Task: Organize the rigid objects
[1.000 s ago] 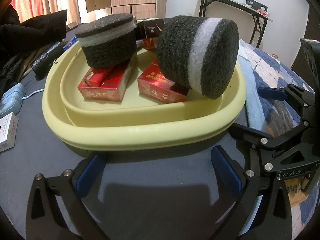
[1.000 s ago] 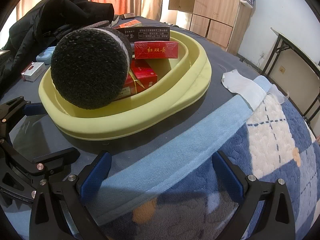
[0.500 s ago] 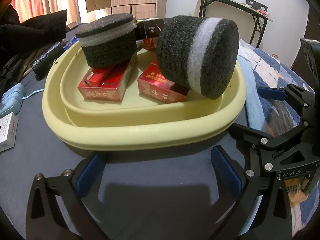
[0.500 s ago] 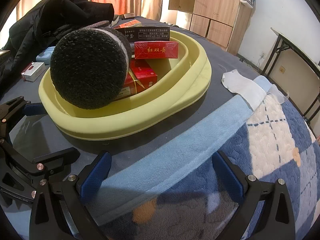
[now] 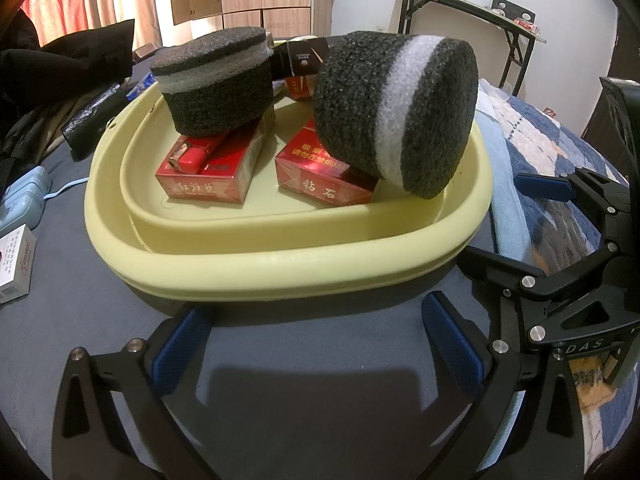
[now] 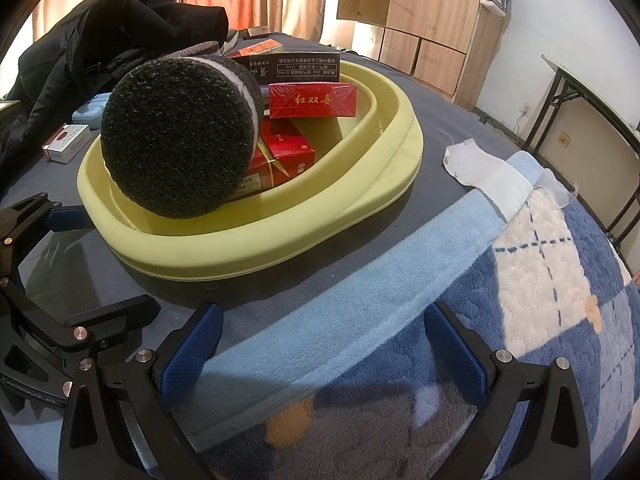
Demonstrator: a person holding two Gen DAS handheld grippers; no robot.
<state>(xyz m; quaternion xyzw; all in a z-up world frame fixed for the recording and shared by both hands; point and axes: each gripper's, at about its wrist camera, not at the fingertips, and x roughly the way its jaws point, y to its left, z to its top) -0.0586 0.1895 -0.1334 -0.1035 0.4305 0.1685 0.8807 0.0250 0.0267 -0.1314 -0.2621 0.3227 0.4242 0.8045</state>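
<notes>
A pale yellow basin (image 5: 280, 264) (image 6: 360, 216) sits on a grey-blue bed sheet. In it lie several red cigarette packs (image 5: 208, 176) (image 6: 312, 100), a red lighter (image 5: 196, 156), a dark box (image 6: 296, 66) and two dark foam cylinders with a white band: one upright (image 5: 216, 84), one tilted on its side (image 5: 396, 108) (image 6: 176, 140). My left gripper (image 5: 316, 344) is open and empty just in front of the basin. My right gripper (image 6: 324, 348) is open and empty over the blanket, right of the basin.
A white cigarette pack (image 5: 16, 264) (image 6: 66, 142) and a light blue case (image 5: 20, 200) lie left of the basin. A black coat (image 6: 100, 40) is heaped behind. A blue checked blanket (image 6: 520, 300) and a white cloth (image 6: 484, 168) lie to the right.
</notes>
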